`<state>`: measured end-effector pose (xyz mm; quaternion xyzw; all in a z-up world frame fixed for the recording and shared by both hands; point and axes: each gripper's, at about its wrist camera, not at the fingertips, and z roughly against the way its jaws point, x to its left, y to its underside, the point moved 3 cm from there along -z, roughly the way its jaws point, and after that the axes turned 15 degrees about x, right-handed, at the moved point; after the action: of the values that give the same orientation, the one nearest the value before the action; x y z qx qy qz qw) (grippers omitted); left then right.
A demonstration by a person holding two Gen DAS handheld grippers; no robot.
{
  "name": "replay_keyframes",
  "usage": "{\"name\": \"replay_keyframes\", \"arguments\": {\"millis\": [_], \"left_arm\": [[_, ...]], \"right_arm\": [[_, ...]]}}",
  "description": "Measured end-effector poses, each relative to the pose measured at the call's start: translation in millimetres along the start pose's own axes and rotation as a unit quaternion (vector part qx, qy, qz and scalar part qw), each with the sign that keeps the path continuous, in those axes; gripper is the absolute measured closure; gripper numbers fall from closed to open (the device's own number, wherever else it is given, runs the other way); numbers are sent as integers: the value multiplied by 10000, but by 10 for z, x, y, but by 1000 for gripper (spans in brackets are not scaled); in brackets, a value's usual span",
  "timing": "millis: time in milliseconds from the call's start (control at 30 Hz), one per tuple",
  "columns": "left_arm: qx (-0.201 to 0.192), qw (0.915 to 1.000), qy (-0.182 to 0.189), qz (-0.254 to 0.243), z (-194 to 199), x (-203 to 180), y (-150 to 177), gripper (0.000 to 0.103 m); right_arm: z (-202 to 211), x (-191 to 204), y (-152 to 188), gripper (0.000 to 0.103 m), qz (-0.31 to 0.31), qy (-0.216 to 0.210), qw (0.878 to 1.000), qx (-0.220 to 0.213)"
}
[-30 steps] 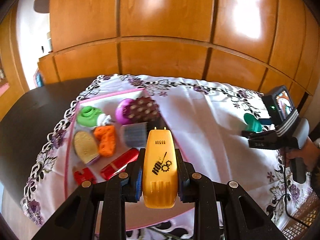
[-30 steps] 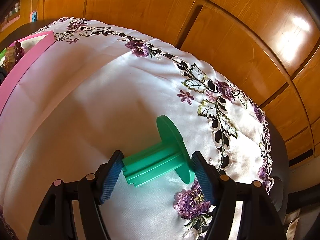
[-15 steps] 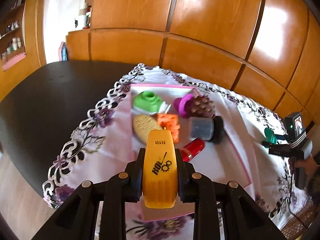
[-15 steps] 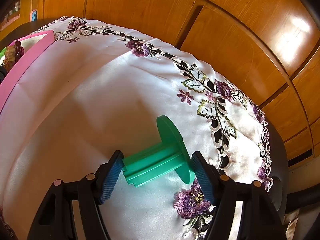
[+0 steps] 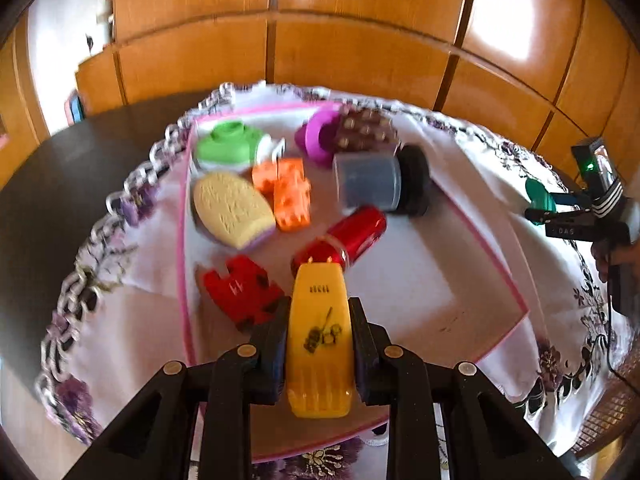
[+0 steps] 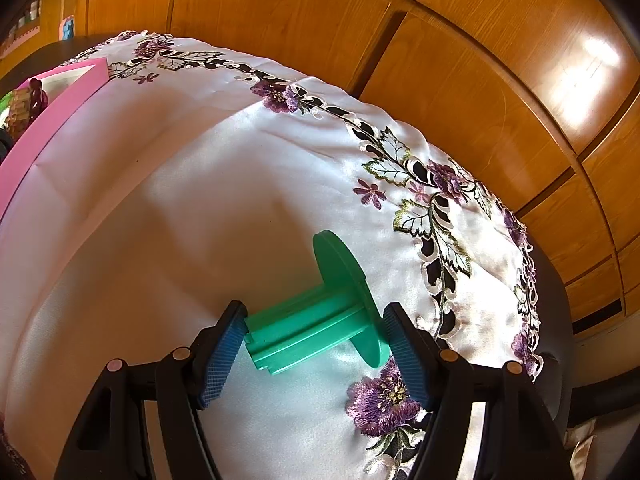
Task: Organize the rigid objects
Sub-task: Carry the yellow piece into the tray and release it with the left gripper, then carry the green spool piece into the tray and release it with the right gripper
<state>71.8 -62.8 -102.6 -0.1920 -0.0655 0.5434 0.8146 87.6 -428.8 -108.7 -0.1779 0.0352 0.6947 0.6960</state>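
Closest to the left wrist cam: left gripper [image 5: 320, 348] pitched down over the near end of the pink-rimmed tray [image 5: 516, 300], jaws pinching a yellow block [image 5: 320, 340] by its long sides, block pointing straight ahead along the fingers. Frame is motion-blurred.

Just past the block's tip on the tray: red cylinder [image 5: 348, 236], red perforated piece [image 5: 240, 288] to its left. Further in: cream oval piece [image 5: 232, 208], orange block [image 5: 286, 190], grey cylinder with black cap [image 5: 376, 182]. Far end of the tray: green piece [image 5: 228, 146], purple ring [image 5: 320, 136] touching a brown studded piece [image 5: 366, 132].

Tray sits on a white embroidered tablecloth [image 5: 472, 168] over a dark worktop [image 5: 60, 168], wood panelling [image 5: 360, 52] behind.

Right gripper [image 6: 316, 340] is well apart from the tray, out on the cloth's right side, held low and near level. Its blue pads [image 6: 222, 354] clamp a green spool [image 6: 320, 320] end to end, flange against the right pad, spool close over the cloth; contact with the cloth unclear. Tray edge is visible far left in that view.
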Motion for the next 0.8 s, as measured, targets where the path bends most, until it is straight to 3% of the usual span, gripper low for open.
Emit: {"name": "replay_keyframes", "arguments": {"millis": [67, 333, 633, 800], "left_arm": [[-23, 10000, -40, 50, 4, 24, 27, 64], [-280, 9994, -26, 184, 165, 57, 24, 61], [-468, 9969, -426, 477, 343, 102, -7, 61], [-461, 9943, -611, 740, 398, 173, -10, 52]], "right_arm": [[0, 2, -1, 32, 0, 1, 10000, 1], [-1, 8, -5, 32, 14, 18, 10000, 1], [2, 19, -4, 32, 44, 68, 10000, -7], [6, 22, -2, 32, 38, 99, 9999, -14]]}}
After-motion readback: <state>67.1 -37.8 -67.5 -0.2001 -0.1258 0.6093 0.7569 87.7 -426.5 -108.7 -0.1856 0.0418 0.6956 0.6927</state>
